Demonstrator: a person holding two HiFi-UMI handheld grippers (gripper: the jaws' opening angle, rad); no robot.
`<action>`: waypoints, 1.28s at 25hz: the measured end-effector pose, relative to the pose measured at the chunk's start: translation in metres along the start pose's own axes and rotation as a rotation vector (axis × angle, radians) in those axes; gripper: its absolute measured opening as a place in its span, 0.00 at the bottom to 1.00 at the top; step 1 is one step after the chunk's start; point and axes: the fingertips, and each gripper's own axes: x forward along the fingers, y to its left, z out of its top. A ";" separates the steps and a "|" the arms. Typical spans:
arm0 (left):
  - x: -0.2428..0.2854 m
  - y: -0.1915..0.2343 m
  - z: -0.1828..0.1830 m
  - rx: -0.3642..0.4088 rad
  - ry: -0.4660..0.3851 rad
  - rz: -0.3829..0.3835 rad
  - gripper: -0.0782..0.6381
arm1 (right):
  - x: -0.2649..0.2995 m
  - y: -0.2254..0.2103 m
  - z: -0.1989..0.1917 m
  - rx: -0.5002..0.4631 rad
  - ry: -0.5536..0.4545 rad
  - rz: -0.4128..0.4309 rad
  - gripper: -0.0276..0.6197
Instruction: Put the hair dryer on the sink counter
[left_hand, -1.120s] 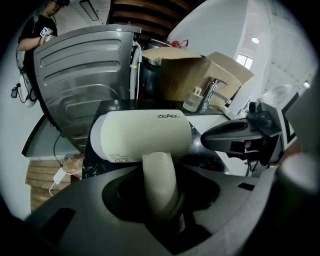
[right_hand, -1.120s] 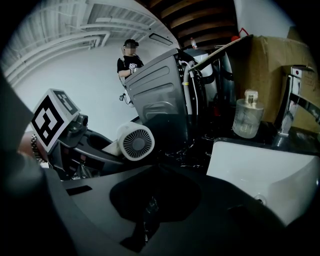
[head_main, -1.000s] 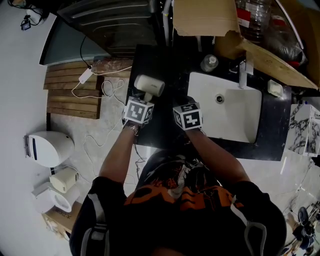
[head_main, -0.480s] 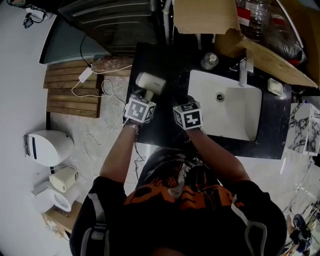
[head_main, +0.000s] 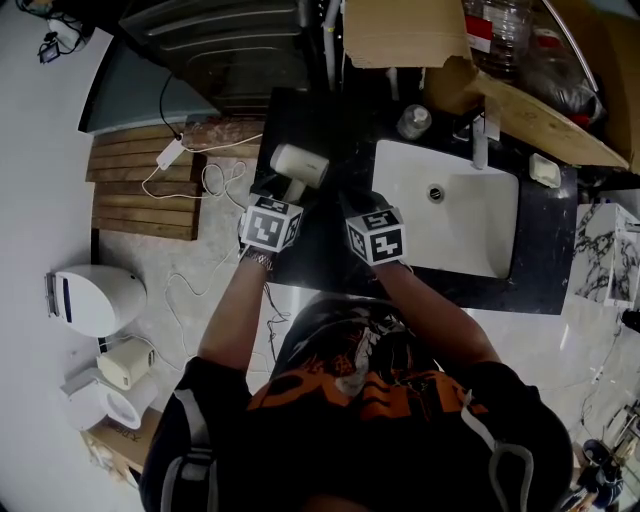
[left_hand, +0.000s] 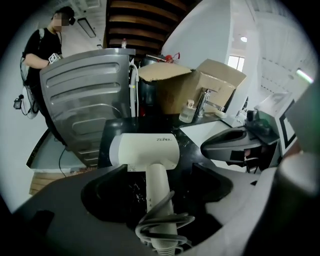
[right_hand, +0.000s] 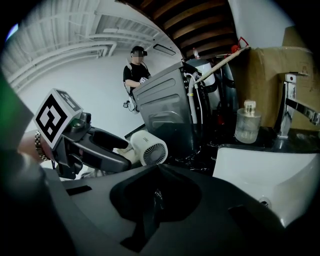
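The cream hair dryer (head_main: 300, 165) lies on the black sink counter (head_main: 330, 120), left of the basin, with its handle pointing towards me. In the left gripper view the hair dryer (left_hand: 145, 150) has its cord wound round the handle. My left gripper (head_main: 288, 196) is open. Its jaws stand wide on either side of the handle without touching it (left_hand: 159, 172). My right gripper (head_main: 360, 203) hovers over the counter beside it, shut and empty (right_hand: 156, 170). The right gripper view shows the hair dryer (right_hand: 148, 146) end-on.
A white basin (head_main: 470, 235) with a faucet (head_main: 480, 140) fills the counter's right part. A glass jar (head_main: 413, 122) and cardboard boxes (head_main: 400, 30) stand behind. A washing machine (head_main: 230, 50) is at the back left. On the floor to the left lie a wooden mat (head_main: 145, 190) and a white cable (head_main: 200, 185).
The left gripper has drawn back slightly to the left, away from the hair dryer. The dryer stays lying on the counter. The right gripper has barely moved.
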 end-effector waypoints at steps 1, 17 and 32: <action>-0.004 -0.001 0.004 0.001 -0.025 0.004 0.69 | -0.002 0.002 0.002 -0.003 -0.013 0.005 0.06; -0.074 -0.043 0.064 0.042 -0.429 -0.037 0.45 | -0.071 0.024 0.049 -0.098 -0.228 0.032 0.06; -0.187 -0.101 0.158 0.180 -0.838 -0.036 0.26 | -0.165 0.054 0.140 -0.284 -0.512 0.067 0.06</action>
